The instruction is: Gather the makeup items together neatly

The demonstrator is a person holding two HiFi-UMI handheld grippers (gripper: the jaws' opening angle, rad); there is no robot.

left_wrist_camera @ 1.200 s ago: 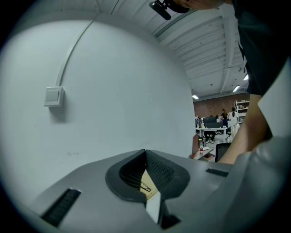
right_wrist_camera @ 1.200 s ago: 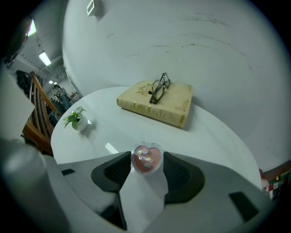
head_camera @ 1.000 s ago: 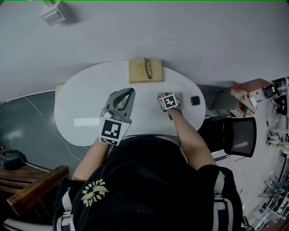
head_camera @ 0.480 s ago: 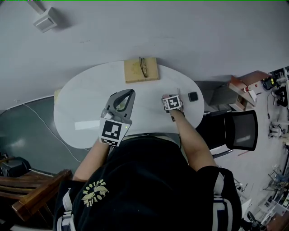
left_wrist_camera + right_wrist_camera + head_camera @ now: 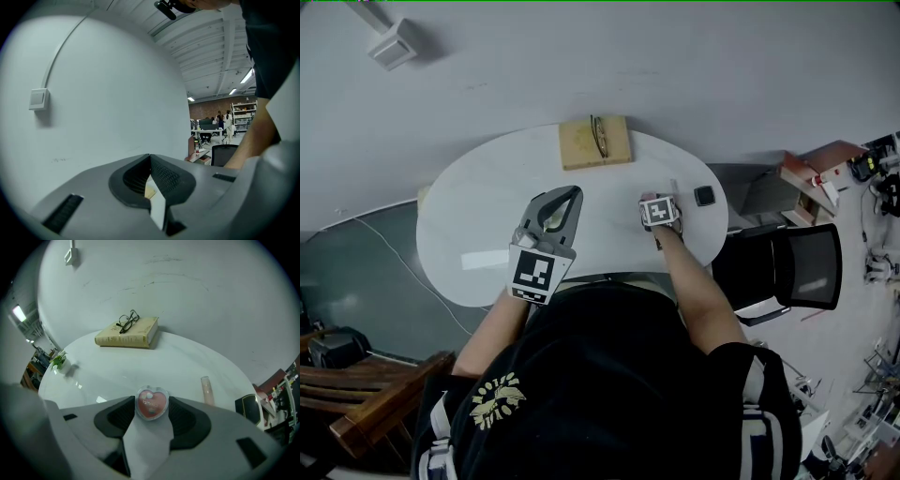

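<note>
Fingers [image 5: 187, 420] on compact [image 5: 151, 404], open tabletop [image 5: 140, 366] ahead

We find the tan hardcover book [image 5: 611, 150] at the far edge of the white oval table [image 5: 478, 216], about midway along it, with the thin-framed folded glasses [image 5: 599, 137] lying on top. The clear heart-shaped compact with a red inside [image 5: 151, 405] is nearer the front edge, right of centre, between the jaws of the right gripper [image 5: 152, 400]. Just right of it lies the slim pale pink tube [image 5: 206, 390]. Further right, at the right edge, lies the black square case [image 5: 704, 195]. The small green plant sprig [image 5: 58, 361] stands at the left edge.
</note>
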